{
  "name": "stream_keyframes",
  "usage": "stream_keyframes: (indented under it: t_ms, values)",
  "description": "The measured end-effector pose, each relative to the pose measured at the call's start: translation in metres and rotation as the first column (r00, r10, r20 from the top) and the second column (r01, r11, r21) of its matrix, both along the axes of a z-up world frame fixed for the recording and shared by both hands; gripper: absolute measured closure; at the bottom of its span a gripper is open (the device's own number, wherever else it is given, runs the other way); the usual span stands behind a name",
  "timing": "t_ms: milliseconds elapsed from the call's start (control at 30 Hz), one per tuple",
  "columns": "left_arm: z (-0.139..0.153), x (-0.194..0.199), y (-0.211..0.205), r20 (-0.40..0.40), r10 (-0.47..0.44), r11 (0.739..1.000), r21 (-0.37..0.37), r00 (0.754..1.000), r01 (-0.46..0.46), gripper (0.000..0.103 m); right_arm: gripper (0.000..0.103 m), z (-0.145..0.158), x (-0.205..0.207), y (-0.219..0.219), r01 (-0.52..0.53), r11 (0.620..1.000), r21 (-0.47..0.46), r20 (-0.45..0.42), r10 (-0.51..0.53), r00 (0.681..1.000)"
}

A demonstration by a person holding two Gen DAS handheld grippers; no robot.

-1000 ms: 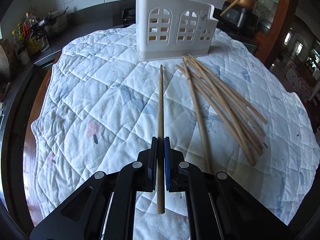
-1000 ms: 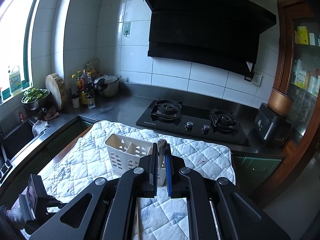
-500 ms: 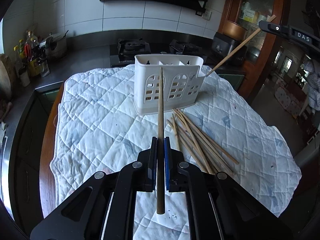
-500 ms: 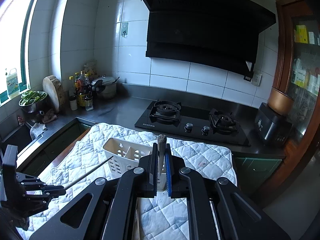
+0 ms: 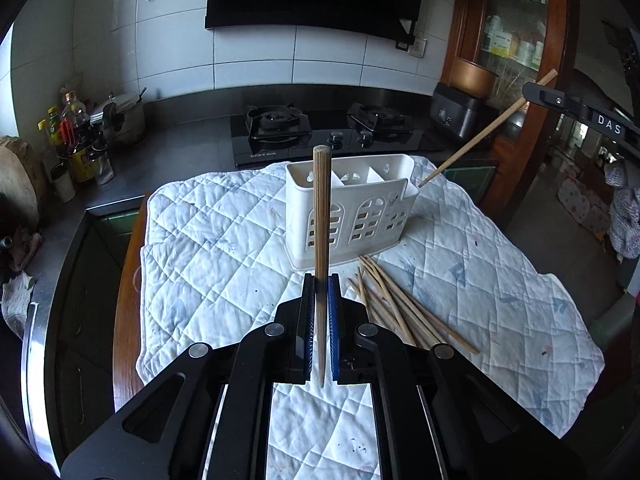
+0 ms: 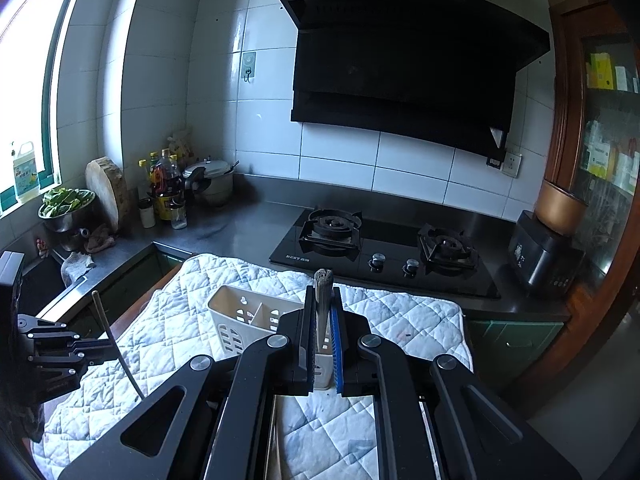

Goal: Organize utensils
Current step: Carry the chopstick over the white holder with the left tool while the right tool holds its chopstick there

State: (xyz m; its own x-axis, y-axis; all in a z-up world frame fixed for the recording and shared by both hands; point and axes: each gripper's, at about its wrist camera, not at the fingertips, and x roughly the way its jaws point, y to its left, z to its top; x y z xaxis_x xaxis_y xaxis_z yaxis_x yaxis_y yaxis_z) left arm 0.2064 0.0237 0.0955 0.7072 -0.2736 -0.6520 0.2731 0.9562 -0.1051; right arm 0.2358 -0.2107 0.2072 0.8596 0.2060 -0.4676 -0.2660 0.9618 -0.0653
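Tools were both clamped tight: the left tool (image 5: 320,300) pinched a slim wooden chopstick (image 5: 322,216) pointing up, and the right tool (image 6: 323,312) pinched another wooden chopstick (image 5: 486,130) slanting down toward the white plastic utensil caddy (image 5: 352,216). Just beside that caddy, a loose pile of wooden chopsticks (image 5: 400,304) lay on the white quilted cloth (image 5: 216,248) over the table.

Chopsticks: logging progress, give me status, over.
Left gripper shut on one chopstick. Right gripper shut on another. Holder empty; pile beside it. Nothing in the way.
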Motion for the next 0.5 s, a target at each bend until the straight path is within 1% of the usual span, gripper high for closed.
stream_keyframes:
  t_ms: [133,267,400,500]
  values:
    - [0.022,0.008,-0.002,0.035,0.002,1.0,-0.011,0.999,-0.002,0.098,0.096,0.005,0.005,0.003,0.002,1.0,-0.011,0.011,-0.002,1.0]
    - [0.057,0.02,-0.004,0.096,0.009,0.999,-0.034,0.995,-0.006,0.098,0.096,0.013,0.015,0.004,0.012,1.0,-0.011,0.024,-0.011,1.0]
    - [0.093,0.037,-0.006,0.166,0.034,0.997,-0.067,0.986,-0.023,0.098,0.096,0.017,0.029,0.004,0.021,1.0,-0.009,0.015,-0.021,1.0]
    - [0.11,0.052,-0.012,0.21,0.058,0.996,-0.079,0.976,-0.042,0.098,0.096,0.013,0.04,0.006,0.024,1.0,-0.015,0.003,-0.024,1.0]
